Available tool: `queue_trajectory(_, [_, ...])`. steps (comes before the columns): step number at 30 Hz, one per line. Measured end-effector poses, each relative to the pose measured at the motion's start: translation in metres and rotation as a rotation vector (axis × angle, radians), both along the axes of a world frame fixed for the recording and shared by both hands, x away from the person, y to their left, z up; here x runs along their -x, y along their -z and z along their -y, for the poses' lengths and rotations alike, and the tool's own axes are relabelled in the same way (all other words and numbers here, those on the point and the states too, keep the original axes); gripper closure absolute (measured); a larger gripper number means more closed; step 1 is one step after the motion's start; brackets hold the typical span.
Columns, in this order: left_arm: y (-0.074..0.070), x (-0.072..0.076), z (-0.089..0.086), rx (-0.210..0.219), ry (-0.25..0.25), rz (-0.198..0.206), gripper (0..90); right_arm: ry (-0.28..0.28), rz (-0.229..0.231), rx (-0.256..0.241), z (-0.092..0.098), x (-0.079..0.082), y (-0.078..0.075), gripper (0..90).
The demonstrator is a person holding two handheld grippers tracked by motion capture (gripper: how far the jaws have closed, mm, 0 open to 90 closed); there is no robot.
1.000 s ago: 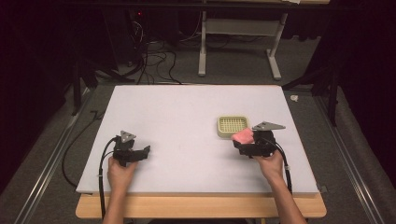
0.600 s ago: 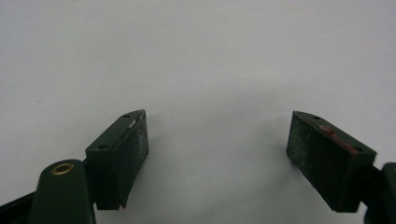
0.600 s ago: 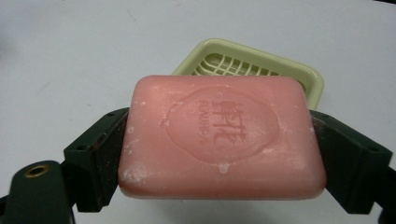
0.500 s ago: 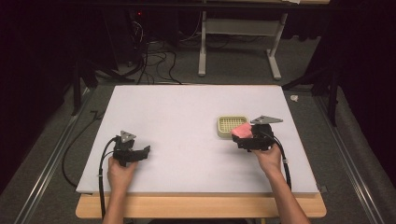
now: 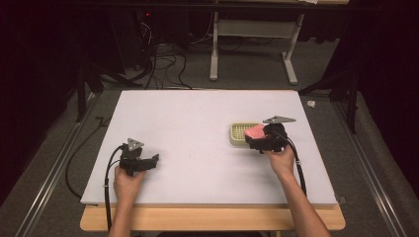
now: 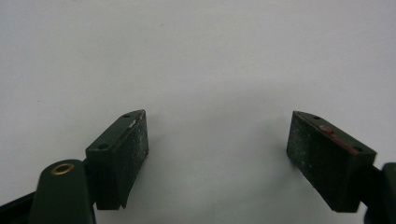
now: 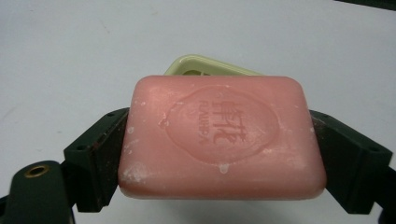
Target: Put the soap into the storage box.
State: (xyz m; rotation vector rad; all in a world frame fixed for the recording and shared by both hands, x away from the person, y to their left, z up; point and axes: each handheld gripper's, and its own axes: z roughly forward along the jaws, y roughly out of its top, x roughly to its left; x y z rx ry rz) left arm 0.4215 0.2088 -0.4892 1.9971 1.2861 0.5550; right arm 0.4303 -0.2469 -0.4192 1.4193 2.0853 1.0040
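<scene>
Right gripper (image 5: 257, 138) holds pink soap (image 7: 219, 135) over soap dish (image 5: 239, 134).

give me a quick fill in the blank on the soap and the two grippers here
1. The right gripper is shut on a ____ bar of soap.
2. Just beyond the soap sits a pale green soap ____.
3. The left gripper has its jaws ____, with nothing between them.
4. Both grippers are over a ____ table.

Missing words: pink; dish; open; white
</scene>
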Motion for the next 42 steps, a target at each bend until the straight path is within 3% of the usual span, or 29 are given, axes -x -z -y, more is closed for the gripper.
queue_trajectory(8, [0.0, 0.0, 0.0, 0.0, 0.0, -0.001, 21.3, 0.03, 0.001, -0.005, -0.005, -0.016, 0.004, 14.0])
queue_trajectory(15, [0.0, 0.0, 0.0, -0.001, 0.0, 0.0, 21.4, 0.024, 0.002, 0.006, -0.014, -0.025, 0.004, 14.0])
queue_trajectory(42, [0.0, 0.0, 0.0, -0.001, 0.0, 0.0, 21.4, 0.057, -0.079, 0.06, -0.028, -0.047, 0.028, 13.9])
